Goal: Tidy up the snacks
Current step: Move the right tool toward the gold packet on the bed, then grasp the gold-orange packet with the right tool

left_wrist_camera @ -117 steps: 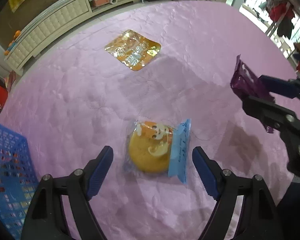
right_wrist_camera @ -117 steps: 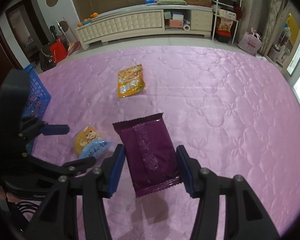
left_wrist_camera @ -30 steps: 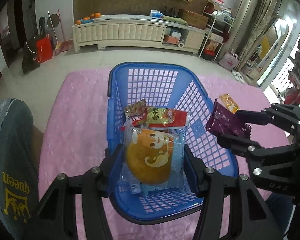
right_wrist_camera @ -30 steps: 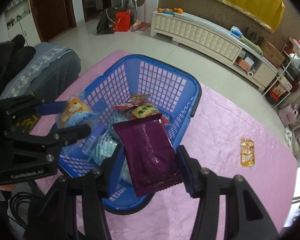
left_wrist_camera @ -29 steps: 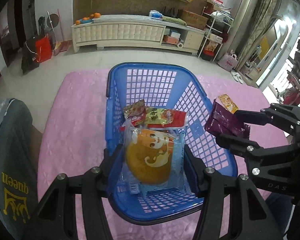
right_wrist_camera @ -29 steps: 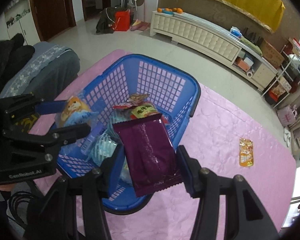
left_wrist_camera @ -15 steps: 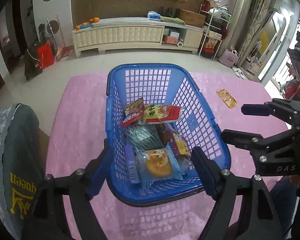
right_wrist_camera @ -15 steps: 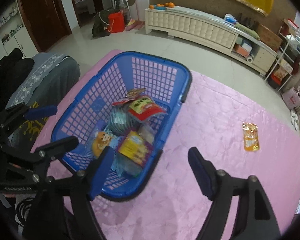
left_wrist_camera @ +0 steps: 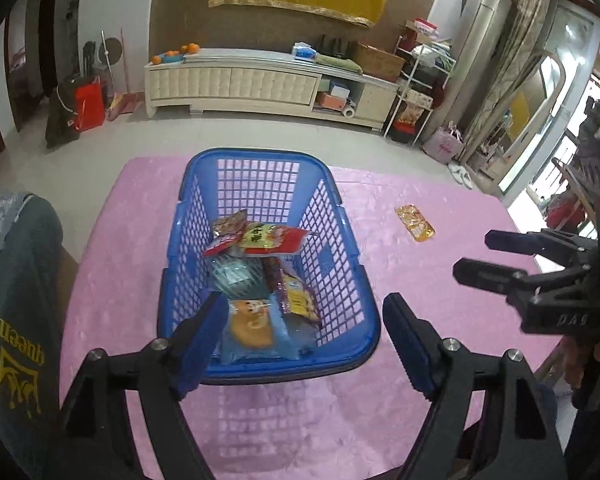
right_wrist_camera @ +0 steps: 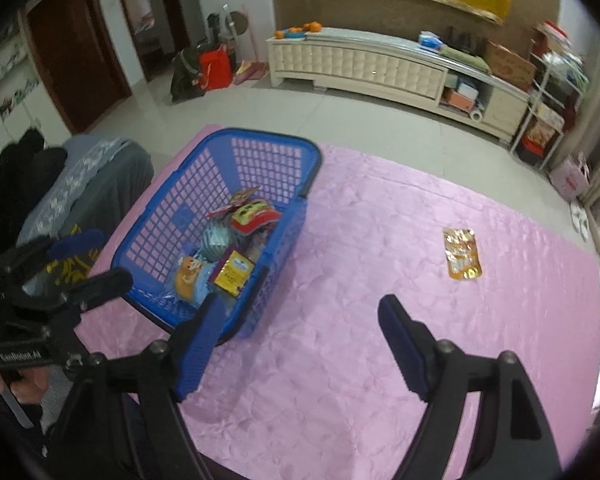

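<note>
The basket [left_wrist_camera: 342, 216] is glossy blue plastic with walls of open grid. Inside it, the snack packets [left_wrist_camera: 274, 236] are shiny film. The pink cloth [right_wrist_camera: 372, 240] on the desk has a satin shine and a quilted pattern. The orange packet [right_wrist_camera: 462, 254] looks like glossy foil. The floor [right_wrist_camera: 228, 108] is smooth, reflecting tile.

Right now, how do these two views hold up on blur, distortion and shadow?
Left wrist view: heavy fisheye bending, dark corner vignette, sharp blue basket casting a lattice shadow. Right wrist view: same bending, orange packet slightly soft, left gripper dim at the frame edge.
</note>
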Action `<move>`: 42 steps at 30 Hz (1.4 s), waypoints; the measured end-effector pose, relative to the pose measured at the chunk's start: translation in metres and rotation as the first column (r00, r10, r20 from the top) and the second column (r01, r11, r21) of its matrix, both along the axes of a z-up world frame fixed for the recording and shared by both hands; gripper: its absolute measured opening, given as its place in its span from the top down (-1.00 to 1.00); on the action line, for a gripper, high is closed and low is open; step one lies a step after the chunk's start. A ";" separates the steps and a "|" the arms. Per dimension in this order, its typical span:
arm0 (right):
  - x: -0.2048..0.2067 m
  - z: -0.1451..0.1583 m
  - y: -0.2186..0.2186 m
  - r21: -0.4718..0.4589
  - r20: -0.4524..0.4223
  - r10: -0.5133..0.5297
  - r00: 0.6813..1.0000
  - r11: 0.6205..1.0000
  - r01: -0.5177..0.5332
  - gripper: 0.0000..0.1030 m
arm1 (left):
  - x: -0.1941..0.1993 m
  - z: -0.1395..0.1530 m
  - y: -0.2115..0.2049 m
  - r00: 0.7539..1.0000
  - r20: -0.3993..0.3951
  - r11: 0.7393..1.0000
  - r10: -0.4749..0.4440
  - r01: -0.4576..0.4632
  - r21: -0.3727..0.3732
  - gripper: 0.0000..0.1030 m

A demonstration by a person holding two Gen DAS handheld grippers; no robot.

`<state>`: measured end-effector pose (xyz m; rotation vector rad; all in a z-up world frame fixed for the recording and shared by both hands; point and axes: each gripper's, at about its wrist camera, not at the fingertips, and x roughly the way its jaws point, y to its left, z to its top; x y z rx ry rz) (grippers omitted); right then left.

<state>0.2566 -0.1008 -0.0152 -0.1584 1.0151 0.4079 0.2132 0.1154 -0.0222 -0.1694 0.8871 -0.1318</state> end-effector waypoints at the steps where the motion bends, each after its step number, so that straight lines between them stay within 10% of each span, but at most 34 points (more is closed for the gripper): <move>1: 0.001 0.000 -0.005 0.006 -0.004 -0.010 1.000 1.000 0.010 -0.63 | 0.001 0.002 -0.005 1.000 -0.002 1.000 0.000 0.000 0.017 -0.51; 13: 0.018 0.006 -0.058 0.023 0.082 -0.097 0.992 0.995 0.095 -0.63 | 0.019 0.004 -0.029 1.000 -0.007 0.995 -0.008 0.008 0.100 -0.54; 18: 0.041 0.002 -0.073 0.013 0.047 -0.123 0.991 0.992 0.122 -0.64 | 0.049 0.005 -0.041 0.999 -0.033 0.973 0.015 -0.007 0.233 -0.87; 26: 0.082 -0.014 -0.096 -0.011 -0.022 -0.161 0.987 0.987 0.161 -0.65 | 0.095 0.011 -0.036 0.996 -0.059 0.983 0.070 -0.058 0.176 -0.99; 36: 0.138 -0.054 -0.116 -0.077 0.000 -0.185 0.983 0.980 0.185 -0.65 | 0.164 -0.025 -0.016 0.976 -0.190 0.985 0.111 -0.083 0.150 -0.99; 42: 0.177 -0.098 -0.120 -0.121 -0.035 -0.173 0.984 0.978 0.168 -0.65 | 0.191 -0.043 -0.024 0.975 -0.199 0.963 0.103 -0.047 0.264 -0.99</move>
